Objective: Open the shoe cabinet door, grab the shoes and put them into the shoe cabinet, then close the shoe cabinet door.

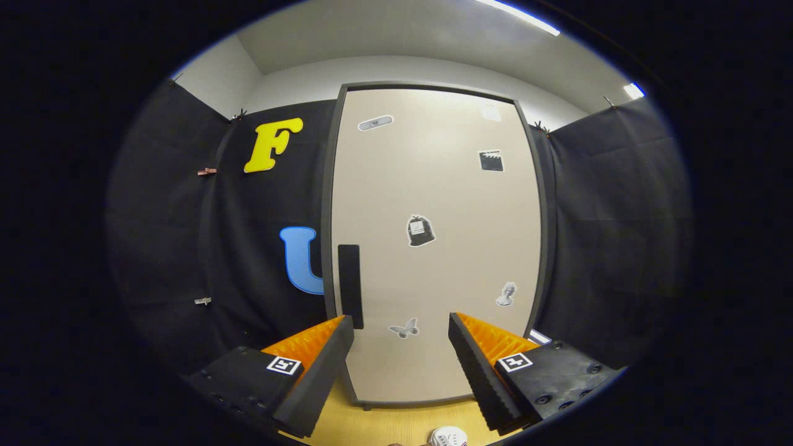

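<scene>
A tall beige shoe cabinet door [433, 248] with a dark frame stands straight ahead, shut. Its black vertical handle [349, 285] runs along the door's left edge, just beyond my left fingertip [342, 328]. Several small stickers dot the door. My gripper [401, 323] is open, its fingers spread wide with nothing between them, facing the lower part of the door. A bit of a white shoe [447, 436] peeks in on the floor between and below the fingers.
Black cloth walls [619, 235] flank the cabinet on both sides. A wooden floor [396, 421] lies under the cabinet's foot. Small clips hang on the left cloth.
</scene>
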A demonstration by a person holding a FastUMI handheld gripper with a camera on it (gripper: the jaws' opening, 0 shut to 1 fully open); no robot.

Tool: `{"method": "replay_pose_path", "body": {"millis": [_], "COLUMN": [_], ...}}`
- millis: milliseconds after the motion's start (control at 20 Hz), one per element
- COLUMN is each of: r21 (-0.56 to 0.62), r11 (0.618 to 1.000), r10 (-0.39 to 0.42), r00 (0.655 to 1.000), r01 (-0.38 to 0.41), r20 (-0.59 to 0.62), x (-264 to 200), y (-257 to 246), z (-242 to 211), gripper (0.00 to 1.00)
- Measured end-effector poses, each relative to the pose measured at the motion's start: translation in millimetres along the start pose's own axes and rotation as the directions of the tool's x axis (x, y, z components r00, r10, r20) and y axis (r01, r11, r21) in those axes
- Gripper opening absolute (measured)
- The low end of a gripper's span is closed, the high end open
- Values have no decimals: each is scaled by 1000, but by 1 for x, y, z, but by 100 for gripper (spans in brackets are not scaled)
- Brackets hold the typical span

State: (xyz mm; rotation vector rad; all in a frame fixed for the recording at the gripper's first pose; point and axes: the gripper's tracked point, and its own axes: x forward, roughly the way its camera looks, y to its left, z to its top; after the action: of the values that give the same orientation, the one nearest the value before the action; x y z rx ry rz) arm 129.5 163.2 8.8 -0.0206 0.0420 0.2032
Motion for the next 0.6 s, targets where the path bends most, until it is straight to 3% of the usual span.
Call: {"method": "replay_pose_path", "body": {"millis": [600], "r21": [-84], "r11": [996], "r10": [-4], "r00": [1000], "r01": [3], "r20": [-10], "x": [96], "y": [50], "z": [0], "gripper": [97]}}
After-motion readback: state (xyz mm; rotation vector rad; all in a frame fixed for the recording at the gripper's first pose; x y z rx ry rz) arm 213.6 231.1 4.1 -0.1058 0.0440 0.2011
